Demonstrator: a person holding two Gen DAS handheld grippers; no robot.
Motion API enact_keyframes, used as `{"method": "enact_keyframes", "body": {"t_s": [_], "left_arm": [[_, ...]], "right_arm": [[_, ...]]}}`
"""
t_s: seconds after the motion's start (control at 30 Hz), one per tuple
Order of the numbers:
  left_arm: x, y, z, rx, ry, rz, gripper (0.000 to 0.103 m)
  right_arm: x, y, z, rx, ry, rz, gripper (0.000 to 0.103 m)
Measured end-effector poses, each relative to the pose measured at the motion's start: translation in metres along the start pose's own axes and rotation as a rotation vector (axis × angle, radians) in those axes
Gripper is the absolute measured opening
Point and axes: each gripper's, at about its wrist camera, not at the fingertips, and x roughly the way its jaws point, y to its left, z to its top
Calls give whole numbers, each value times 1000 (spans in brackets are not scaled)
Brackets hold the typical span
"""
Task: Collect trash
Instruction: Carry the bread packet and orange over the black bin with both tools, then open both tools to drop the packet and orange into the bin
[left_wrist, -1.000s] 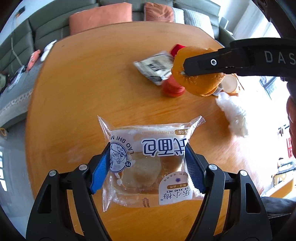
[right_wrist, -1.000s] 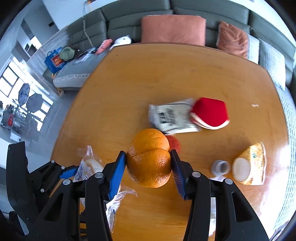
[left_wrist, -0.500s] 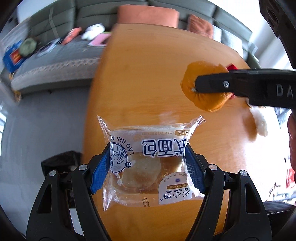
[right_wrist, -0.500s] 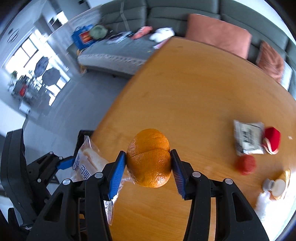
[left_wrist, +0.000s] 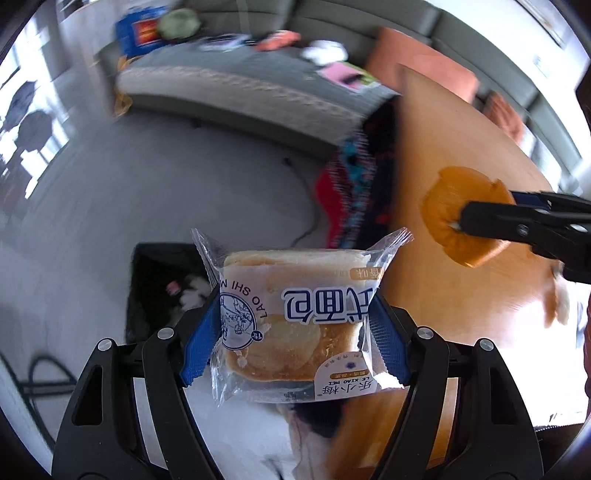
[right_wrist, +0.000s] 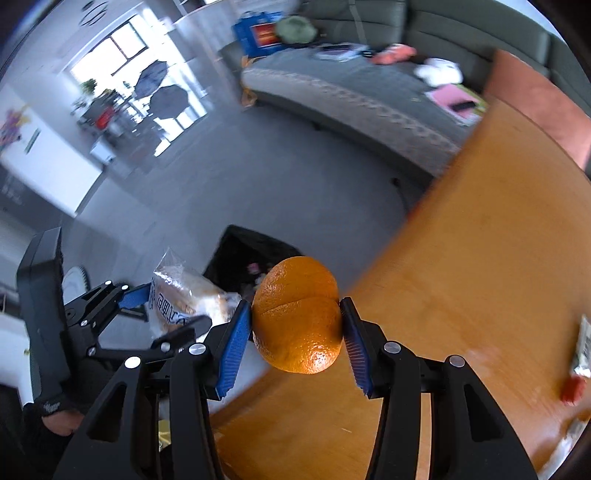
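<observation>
Both grippers have been carried off the wooden table (right_wrist: 480, 258) toward the floor — a black bin (left_wrist: 159, 280) is now seen below. The packaged bread (left_wrist: 295, 317) is clamped in the left gripper (left_wrist: 295, 339), the orange peel (right_wrist: 297, 314) in the right gripper (right_wrist: 297, 339) — both held in the air

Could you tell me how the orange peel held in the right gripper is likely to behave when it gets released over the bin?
The orange peel looks hollow in the left wrist view, so probably light. It is split along a seam, so it may separate on release. Its rounded shape could roll if it misses the black bin.
</observation>
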Motion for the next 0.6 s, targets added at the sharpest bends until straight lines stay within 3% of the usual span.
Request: {"method": "enact_keyframes", "body": {"t_s": [0.23,0.5,0.57,0.6], "left_arm": [[-8,85,-15,-157,5,124,72],[3,149,-28,-238,71,200,72],[9,166,-26,-258,84,212,75],[10,170,-25,-262,90,218,85]], "right_arm": [[41,66,24,-117,54,50,51],[99,129,63,-172,130,97,52],[113,146,76,-176,147,104,62],[116,151,79,-181,140,91,72]]}}
